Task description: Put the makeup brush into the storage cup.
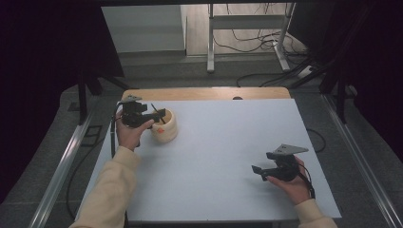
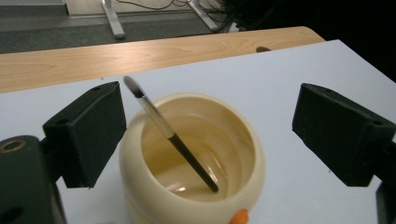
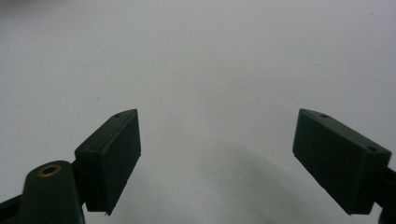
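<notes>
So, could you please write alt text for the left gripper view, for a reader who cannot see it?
A cream round pot sits on a white table between the open jaws of the left tool, with a thin dark brush leaning inside it, its tip up past the rim. A wooden strip and grey floor lie beyond.

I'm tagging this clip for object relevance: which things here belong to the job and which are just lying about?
In play:
- cream pot
- brush leaning inside it
- left gripper, open around the pot

Just about:
- right gripper, open over bare table
- floor cables
</notes>
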`<state>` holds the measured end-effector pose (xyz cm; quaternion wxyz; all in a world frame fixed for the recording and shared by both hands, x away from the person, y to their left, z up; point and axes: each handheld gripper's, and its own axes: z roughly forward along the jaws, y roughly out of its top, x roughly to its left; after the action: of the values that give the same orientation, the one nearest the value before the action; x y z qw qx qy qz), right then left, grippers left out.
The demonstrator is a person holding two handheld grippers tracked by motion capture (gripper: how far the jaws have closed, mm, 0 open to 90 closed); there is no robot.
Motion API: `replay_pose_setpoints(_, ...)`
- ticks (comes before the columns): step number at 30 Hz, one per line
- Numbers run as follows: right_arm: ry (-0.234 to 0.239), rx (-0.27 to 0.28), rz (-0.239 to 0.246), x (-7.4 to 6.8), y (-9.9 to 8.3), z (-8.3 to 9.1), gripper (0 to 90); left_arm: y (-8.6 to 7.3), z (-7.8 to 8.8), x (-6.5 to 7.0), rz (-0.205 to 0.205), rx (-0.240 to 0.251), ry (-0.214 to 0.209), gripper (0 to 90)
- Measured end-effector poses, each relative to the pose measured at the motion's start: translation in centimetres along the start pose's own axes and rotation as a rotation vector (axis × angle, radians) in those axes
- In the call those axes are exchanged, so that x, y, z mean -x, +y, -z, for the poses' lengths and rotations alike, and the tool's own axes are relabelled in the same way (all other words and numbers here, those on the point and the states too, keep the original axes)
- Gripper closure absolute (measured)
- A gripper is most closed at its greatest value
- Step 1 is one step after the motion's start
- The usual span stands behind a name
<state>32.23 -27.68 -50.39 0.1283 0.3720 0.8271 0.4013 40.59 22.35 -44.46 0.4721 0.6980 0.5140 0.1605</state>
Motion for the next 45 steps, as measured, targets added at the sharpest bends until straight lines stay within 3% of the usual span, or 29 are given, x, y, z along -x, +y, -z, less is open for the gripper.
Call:
replay_pose_setpoints(7,0.002,0.004,-0.001,0.0,0.0,0.1,15.6,-0.7,1.1,0.7,-0.056,-0.008,-0.012,12.1)
replay_pose_setpoints(13,0.000,0.006,-0.001,0.0,0.0,0.1,15.6,-1.2,2.4,1.0,-0.074,-0.006,-0.042,11.1)
replay_pose_setpoints(21,-0.001,0.006,0.000,-0.1,0.0,0.1,15.6,-2.6,4.2,1.8,-0.115,-0.014,-0.045,10.7)
replay_pose_setpoints(29,-0.002,0.007,0.001,-0.1,0.0,0.1,15.5,-4.7,5.3,2.1,-0.132,-0.047,-0.057,9.8)
replay_pose_setpoints(33,-0.001,0.006,0.000,-0.1,0.0,0.1,15.5,-6.1,5.6,2.5,-0.153,-0.051,-0.044,10.0)
replay_pose_setpoints(45,-0.003,0.014,-0.001,-0.2,0.0,0.2,15.3,-10.0,6.3,3.0,-0.180,-0.122,-0.083,10.0)
